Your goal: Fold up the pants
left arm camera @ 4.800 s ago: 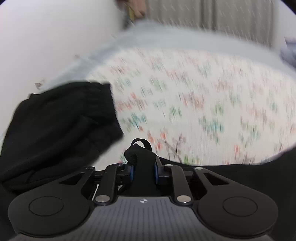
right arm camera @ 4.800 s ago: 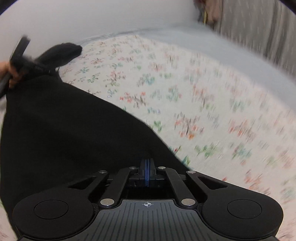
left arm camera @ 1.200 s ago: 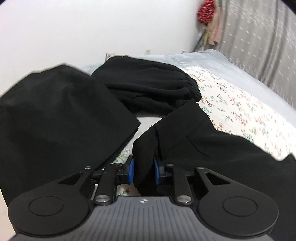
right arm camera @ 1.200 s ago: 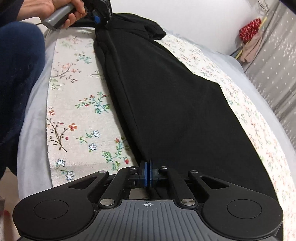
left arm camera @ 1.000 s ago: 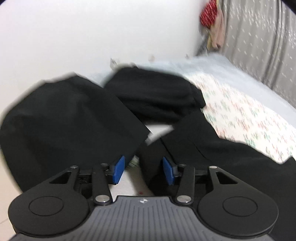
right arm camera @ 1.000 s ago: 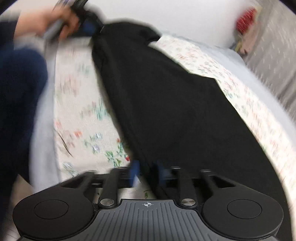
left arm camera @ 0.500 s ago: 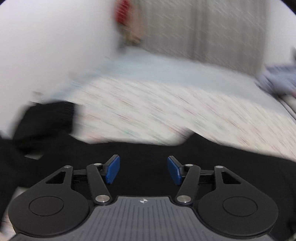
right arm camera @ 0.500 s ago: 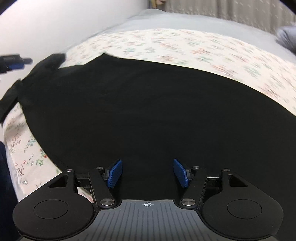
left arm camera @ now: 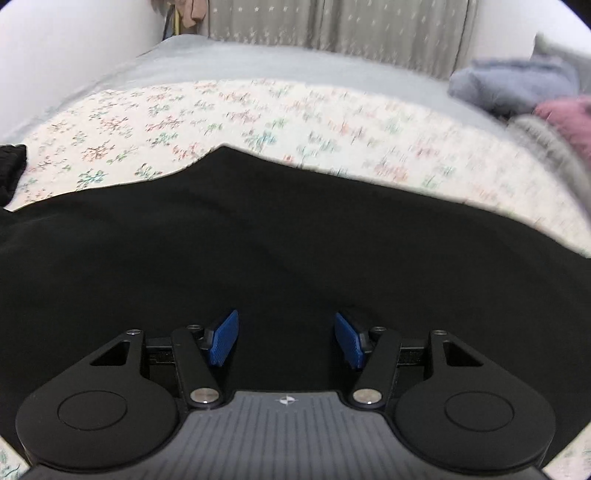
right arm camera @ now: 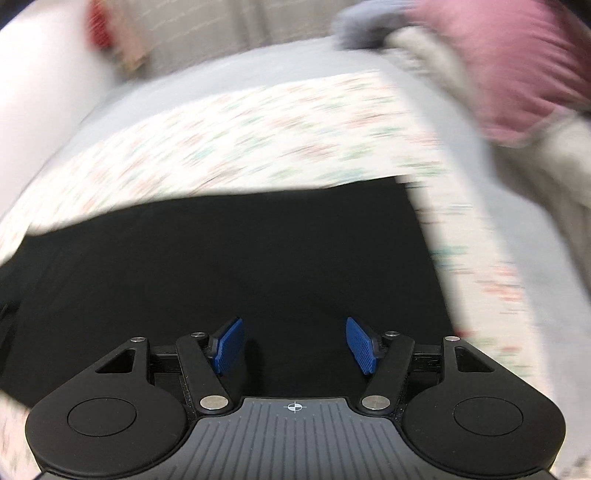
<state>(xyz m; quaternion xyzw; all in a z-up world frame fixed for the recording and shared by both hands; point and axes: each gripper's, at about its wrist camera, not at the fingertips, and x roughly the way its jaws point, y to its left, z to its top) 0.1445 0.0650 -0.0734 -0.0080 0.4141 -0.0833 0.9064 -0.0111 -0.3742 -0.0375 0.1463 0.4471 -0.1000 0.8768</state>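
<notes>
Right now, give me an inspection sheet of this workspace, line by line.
Surface: floral sheet over a grey bed cover.
Job's things: black pants spread flat on the sheet; one straight edge shows in the right wrist view.
Clutter: more black fabric at the left edge; grey-blue and pink bedding piled at the right.
Grippers: left gripper and right gripper both open over the pants, holding nothing.
Cables: nothing seen.
Surroundings: white wall, grey patterned curtain.
</notes>
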